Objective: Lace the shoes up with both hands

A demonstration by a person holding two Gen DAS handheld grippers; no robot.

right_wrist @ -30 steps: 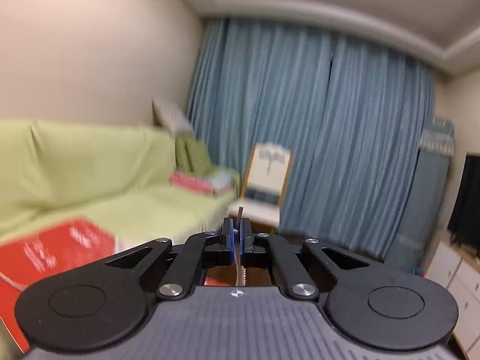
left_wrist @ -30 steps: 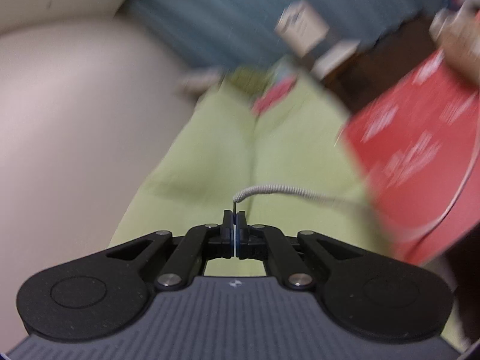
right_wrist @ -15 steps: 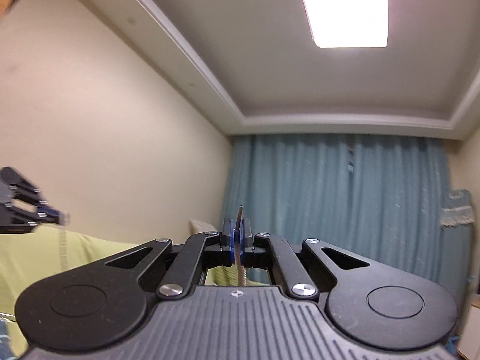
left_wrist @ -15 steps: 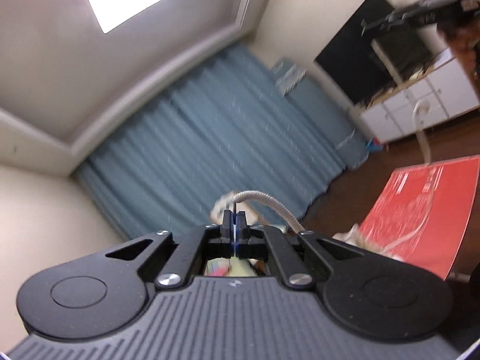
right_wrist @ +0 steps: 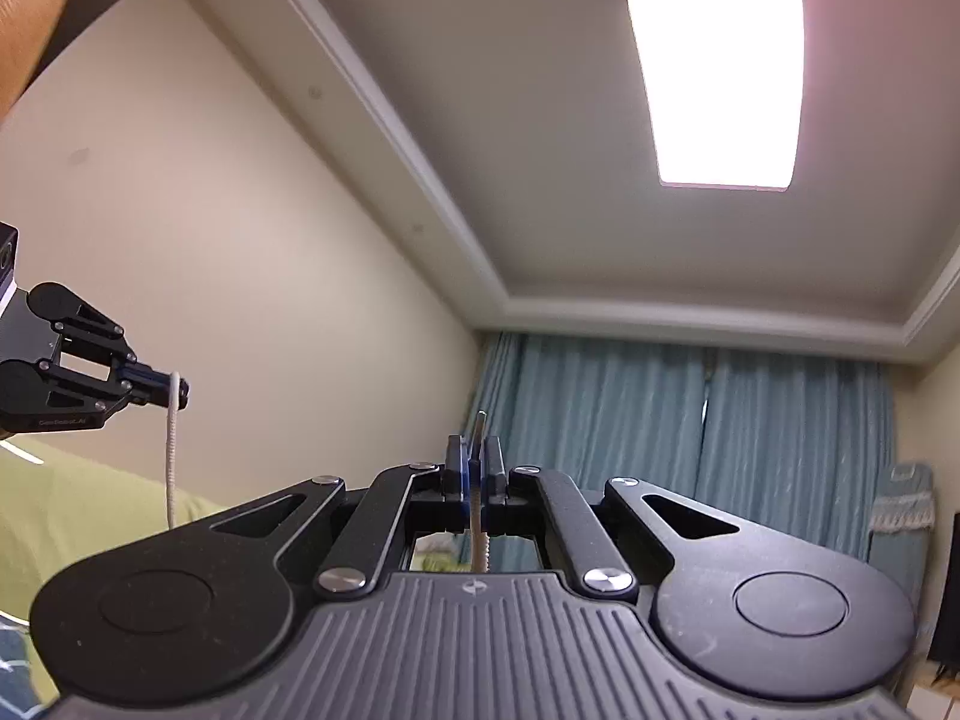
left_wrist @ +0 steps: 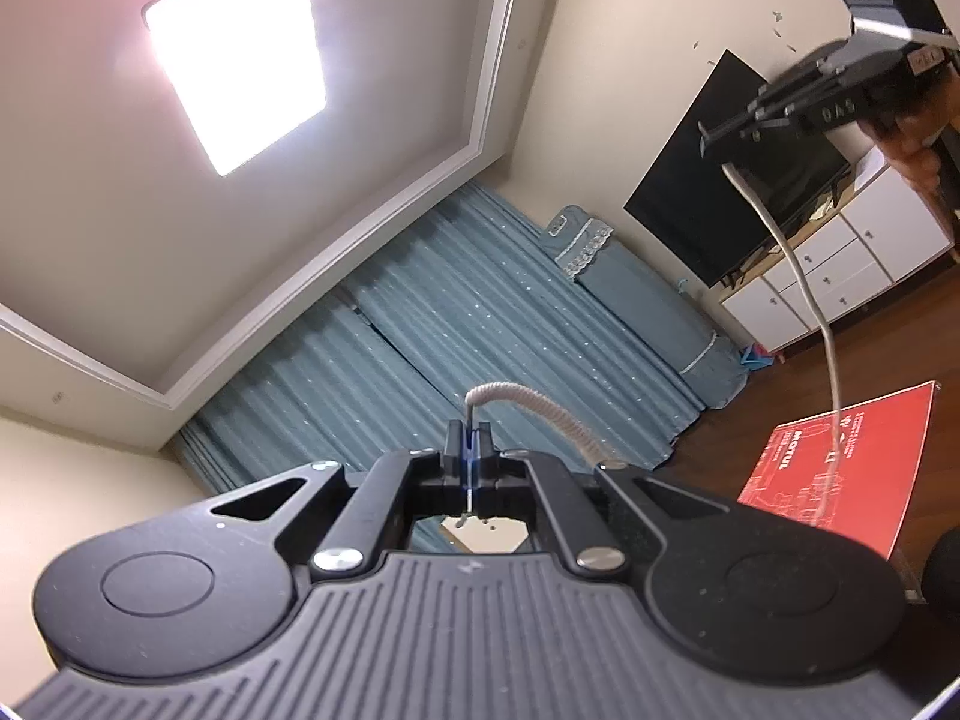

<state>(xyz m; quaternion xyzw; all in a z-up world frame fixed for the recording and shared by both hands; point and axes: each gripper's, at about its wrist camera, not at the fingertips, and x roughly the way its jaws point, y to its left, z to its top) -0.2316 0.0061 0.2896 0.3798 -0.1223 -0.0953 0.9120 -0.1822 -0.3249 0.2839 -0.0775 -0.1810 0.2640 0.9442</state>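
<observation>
While both lace ends are held high — shoe out of sight.
Left gripper [left_wrist: 467, 461] and right gripper [right_wrist: 473, 471] each pinch shoelace [left_wrist: 543, 407] trailing down toward the red booklet [left_wrist: 840, 468].

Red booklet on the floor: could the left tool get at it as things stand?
Probably not right away. The left tool is shut on a lace end and aimed up towards the curtain, while the red booklet lies low to its right. Nothing blocks the way, though.
</observation>
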